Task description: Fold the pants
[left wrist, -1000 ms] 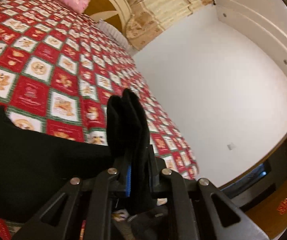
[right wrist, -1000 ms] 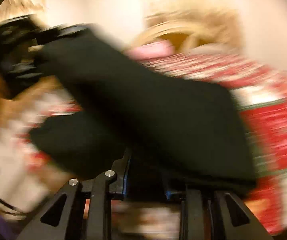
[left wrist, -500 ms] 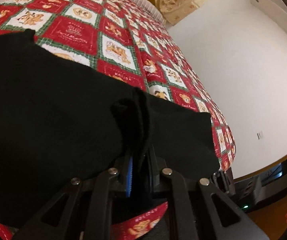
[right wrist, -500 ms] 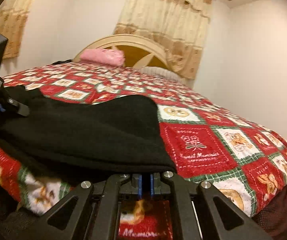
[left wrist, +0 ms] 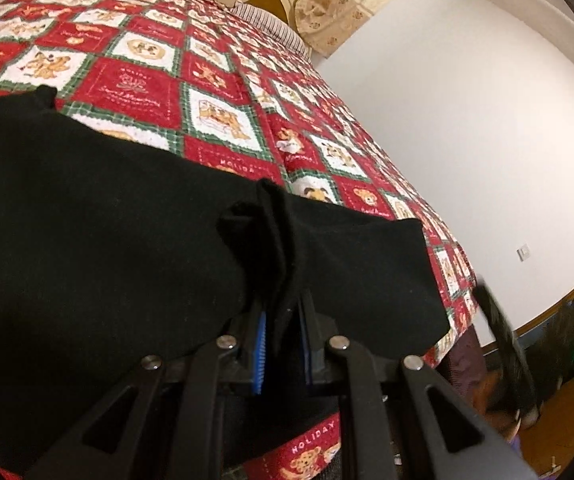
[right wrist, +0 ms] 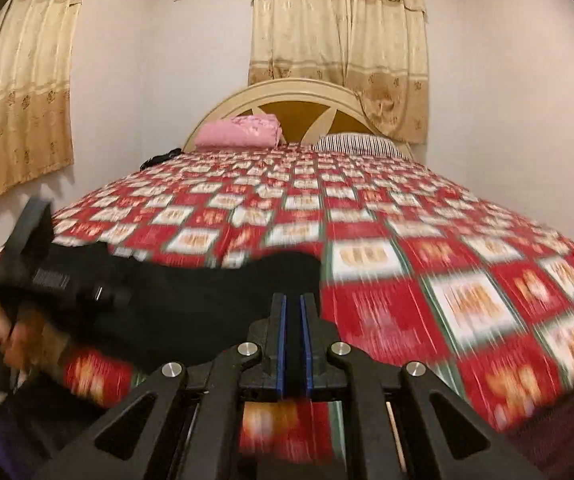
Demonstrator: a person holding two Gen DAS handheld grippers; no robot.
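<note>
Where the left gripper (left wrist: 281, 320) meets the cloth, its jaws are pinching a bunched ridge of the black pants (left wrist: 107, 248), the fold standing up between the blue pads (left wrist: 260, 356). The pants lie near the foot edge of the bed (left wrist: 215, 92), spread flat to the left of the gripper and ending in a blunt corner to its right, close to the bed's side edge. Their long axis runs across the bed, roughly parallel to the foot edge. The cloth looks soft, matte and thick, like fleece or knit, with rounded folds.

From the right wrist view, the right gripper (right wrist: 294, 320) has its jaws pressed together with nothing between them; it has just closed, and sits just off the right end of the pants (right wrist: 207, 300). A hand (right wrist: 15, 336) holds the left gripper (right wrist: 47, 280) at the far left of that view.

Beyond the pants the bed cover is a quilt of red and white squares with green borders and small bear pictures. At the head lie a pink pillow (right wrist: 241, 132) and a striped pillow (right wrist: 357, 146) against an arched cream headboard (right wrist: 299, 96). Behind it hang beige curtains (right wrist: 339, 40) on white walls.
</note>
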